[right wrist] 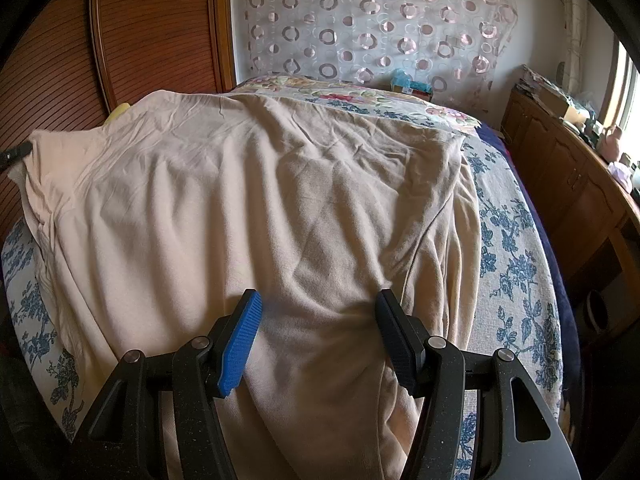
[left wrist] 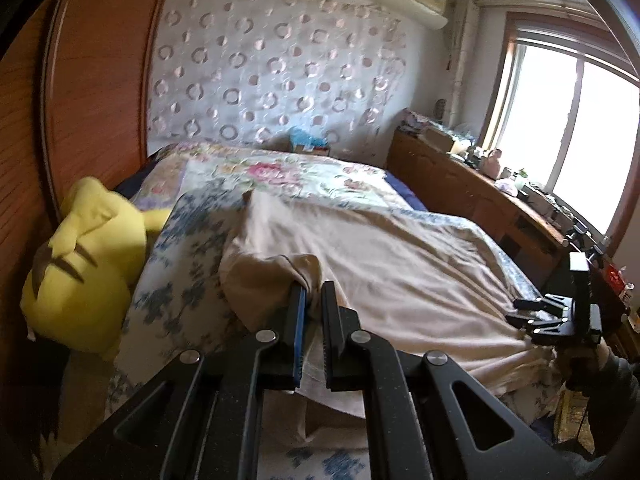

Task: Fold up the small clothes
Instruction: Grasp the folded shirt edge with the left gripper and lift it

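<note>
A: How do the two grippers stand?

B: The left gripper [left wrist: 314,292] points a little downward over the bed [right wrist: 516,240], and its fingers [left wrist: 298,320] are clamped on a bunched corner of the beige garment [right wrist: 248,200]; this corner is lifted off the bed. The right gripper [right wrist: 318,312] is tilted more steeply down, with its fingers [right wrist: 242,336] apart. The cloth lies between and under them, but the pads do not press it.

A: What is around?

B: The garment is spread wide over the blue floral bedcover. Just beside the bed, on the left, a yellow plush toy [left wrist: 84,256] leans near the wooden wardrobe [left wrist: 92,64]. Further away there is a quilt with pink flowers [left wrist: 276,172], then a curtain with circles [left wrist: 276,68]. On the right a wooden cabinet [left wrist: 452,176] with small things on it stands under the window [left wrist: 576,120].

A: Does something block the way?

B: Nothing lies on the garment.
</note>
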Motion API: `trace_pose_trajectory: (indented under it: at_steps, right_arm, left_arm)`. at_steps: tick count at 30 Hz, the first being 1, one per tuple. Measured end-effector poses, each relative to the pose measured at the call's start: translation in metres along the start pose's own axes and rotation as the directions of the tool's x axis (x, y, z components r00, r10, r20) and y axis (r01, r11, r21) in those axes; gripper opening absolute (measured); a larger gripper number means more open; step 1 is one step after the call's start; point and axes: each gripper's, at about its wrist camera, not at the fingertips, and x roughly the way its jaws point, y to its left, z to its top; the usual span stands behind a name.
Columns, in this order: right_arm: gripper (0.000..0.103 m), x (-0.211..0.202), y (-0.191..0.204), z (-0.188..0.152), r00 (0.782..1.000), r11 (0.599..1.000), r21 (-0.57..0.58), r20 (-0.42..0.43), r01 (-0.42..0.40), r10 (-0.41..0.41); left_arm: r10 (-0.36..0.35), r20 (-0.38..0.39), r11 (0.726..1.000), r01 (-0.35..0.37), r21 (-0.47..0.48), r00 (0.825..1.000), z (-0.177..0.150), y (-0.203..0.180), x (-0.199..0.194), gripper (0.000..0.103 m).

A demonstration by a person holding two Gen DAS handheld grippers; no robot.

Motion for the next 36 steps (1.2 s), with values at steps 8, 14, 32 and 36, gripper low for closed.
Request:
trace_pose_trajectory:
  at_steps: [8, 14, 32, 36]
  right_arm:
    - [0.061, 0.000, 0.000, 0.000, 1.000, 1.000, -0.001, 0.000, 0.000, 0.000]
    - [0.061, 0.000, 0.000, 0.000, 1.000, 1.000, 0.002, 0.001, -0.003, 0.003]
    - [0.061, -0.063, -0.023, -0.004, 0.990, 0.994, 0.102, 0.134, 0.038, -0.052]
    - [0.061, -0.079, -0.028, -0.008, 0.984, 0.991, 0.126, 0.165, 0.052, -0.072]
  left_arm:
    - [-0.051, 0.018, 0.997, 0.050, 0.054, 0.999, 0.019, -0.024, 0.007, 0.008]
    - [-0.098, 0.033, 0.991, 0.095, 0.092, 0.995, 0.034, -0.046, 0.009, 0.007]
    - [-0.353, -0.056, 0.886, 0.353, 0.300, 0.934, 0.075, -0.186, 0.036, 0.007]
    - [-0.395, -0.091, 0.854, 0.402, 0.330, 0.914, 0.078, -0.214, 0.034, 0.007]
